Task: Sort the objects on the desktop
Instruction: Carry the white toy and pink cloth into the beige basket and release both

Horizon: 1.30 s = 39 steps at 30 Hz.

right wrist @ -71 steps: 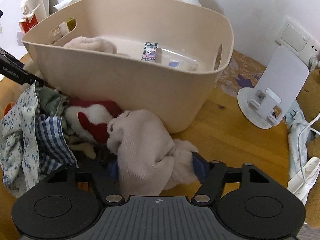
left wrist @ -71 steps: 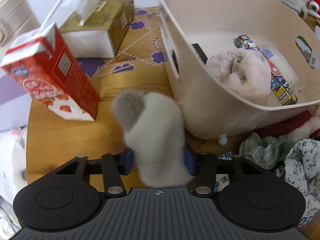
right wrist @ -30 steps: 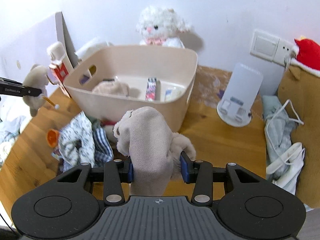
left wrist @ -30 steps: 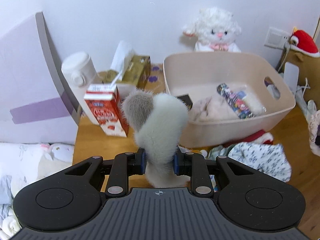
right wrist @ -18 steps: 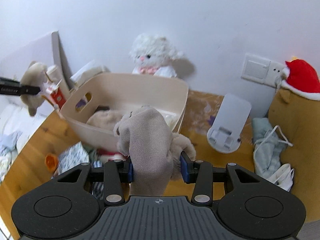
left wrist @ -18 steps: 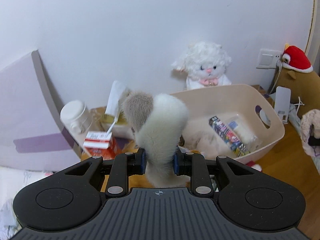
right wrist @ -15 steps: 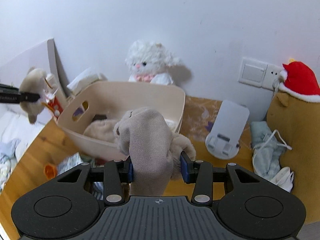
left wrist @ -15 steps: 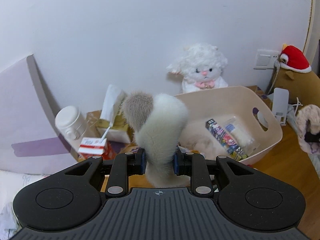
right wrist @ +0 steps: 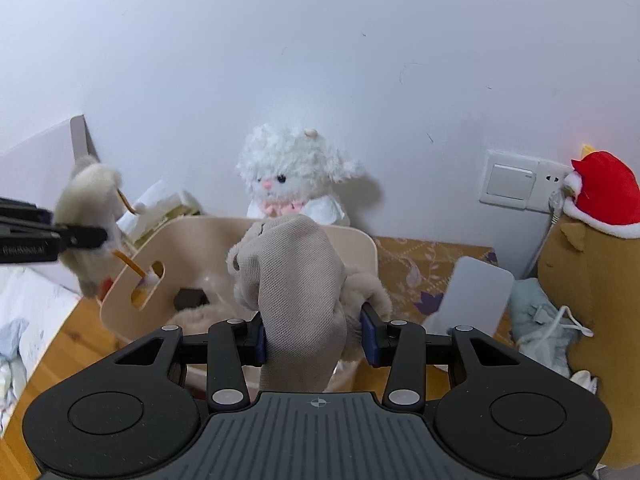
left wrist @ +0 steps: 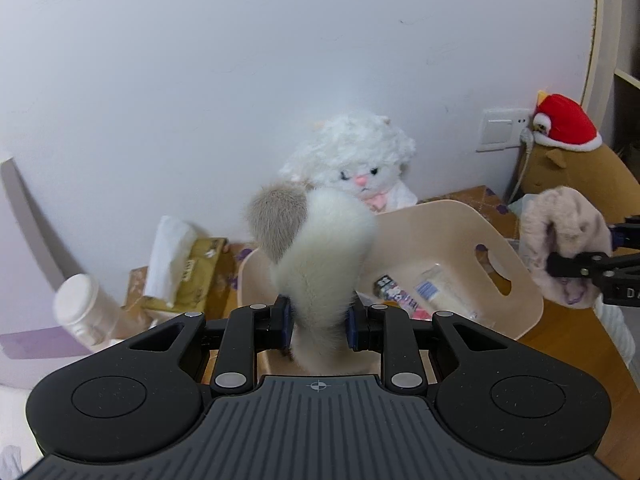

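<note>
My left gripper (left wrist: pixel 318 322) pinches a fluffy white sock with a grey toe (left wrist: pixel 320 256), held above the beige plastic basket (left wrist: pixel 448 232); my right gripper (right wrist: pixel 316 338) clamps a taupe knitted sock (right wrist: pixel 296 288) over the same basket's near rim (right wrist: pixel 360 240); a white plush lamb (right wrist: pixel 292 176) sits behind.

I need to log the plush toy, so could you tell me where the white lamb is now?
The white lamb sits against the wall directly behind the beige tub, centre of both views.

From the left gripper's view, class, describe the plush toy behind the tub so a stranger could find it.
Find the beige storage tub on the wooden desk. Against the wall behind it sits a white lamb plush. Unlike the brown plush in a red hat, it is curly white with a pink nose.
</note>
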Tool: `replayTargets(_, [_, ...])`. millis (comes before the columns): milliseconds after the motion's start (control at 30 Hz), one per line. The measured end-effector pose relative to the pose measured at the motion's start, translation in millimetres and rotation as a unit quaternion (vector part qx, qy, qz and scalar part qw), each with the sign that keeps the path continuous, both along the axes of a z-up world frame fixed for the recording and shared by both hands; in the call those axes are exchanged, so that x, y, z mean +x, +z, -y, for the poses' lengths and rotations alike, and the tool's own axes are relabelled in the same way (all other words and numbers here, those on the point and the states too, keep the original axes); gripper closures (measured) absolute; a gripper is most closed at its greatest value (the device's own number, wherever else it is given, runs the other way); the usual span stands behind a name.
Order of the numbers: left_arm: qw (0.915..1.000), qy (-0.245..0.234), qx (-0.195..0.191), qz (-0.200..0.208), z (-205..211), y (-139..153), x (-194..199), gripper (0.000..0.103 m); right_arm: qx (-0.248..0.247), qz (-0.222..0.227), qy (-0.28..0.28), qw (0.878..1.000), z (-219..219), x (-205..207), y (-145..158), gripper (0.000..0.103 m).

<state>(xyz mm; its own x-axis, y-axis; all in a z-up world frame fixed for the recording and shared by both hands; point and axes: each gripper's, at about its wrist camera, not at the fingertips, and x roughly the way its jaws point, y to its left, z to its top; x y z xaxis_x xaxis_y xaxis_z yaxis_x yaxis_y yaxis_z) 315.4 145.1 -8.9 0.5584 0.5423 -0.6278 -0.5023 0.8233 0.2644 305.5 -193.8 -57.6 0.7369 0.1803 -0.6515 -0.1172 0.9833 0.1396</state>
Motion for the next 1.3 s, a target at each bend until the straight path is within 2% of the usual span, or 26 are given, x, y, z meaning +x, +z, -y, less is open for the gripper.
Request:
replayTargets(200, [0.9994, 0.015, -0.026, -0.02, -14, -28, 20, 0.078, 0.013, -0.01, -0.014, 1.0, -11, 21, -9, 0.062])
replayTargets(533, [0.9963, 0.03, -0.054, -0.061, -33, -67, 34, 0.078, 0.026, -0.07, -0.033, 0.997, -19, 55, -46, 0.061])
replayTargets(767, [0.9937, 0.039, -0.063, -0.085, -35, -84, 37, 0.077, 0.042, -0.098, -0.038, 0.994, -23, 64, -62, 0.056])
replayTargets(833, [0.9937, 0.036, -0.063, -0.085, -33, -84, 35, 0.072, 0.043, -0.099, -0.038, 0.993, -23, 63, -63, 0.052])
replayTargets(867, [0.994, 0.036, -0.063, -0.082, -31, -84, 34, 0.07, 0.042, -0.099, -0.038, 0.993, -23, 62, -62, 0.047])
replayTargets(967, [0.9959, 0.03, -0.055, -0.064, -23, -79, 30, 0.056, 0.049, -0.094, -0.032, 0.994, -22, 58, -57, 0.04])
replayTargets(1033, [0.9965, 0.032, -0.054, -0.055, -17, -73, 28, 0.034, 0.049, -0.087, -0.03, 0.995, -23, 54, -51, 0.031])
replayTargets(1067, [0.9968, 0.033, -0.05, -0.052, -15, -70, 27, 0.031, 0.045, -0.081, -0.029, 0.995, -23, 51, -47, 0.026])
replayTargets(1133, [0.9973, 0.032, -0.04, -0.053, -9, -64, 26, 0.026, 0.037, -0.069, -0.023, 0.997, -25, 46, -40, 0.022])
replayTargets(1300, [0.9973, 0.021, -0.031, -0.063, 3, -49, 15, 0.025, 0.016, -0.049, 0.0, 0.999, -29, 32, -27, 0.004])
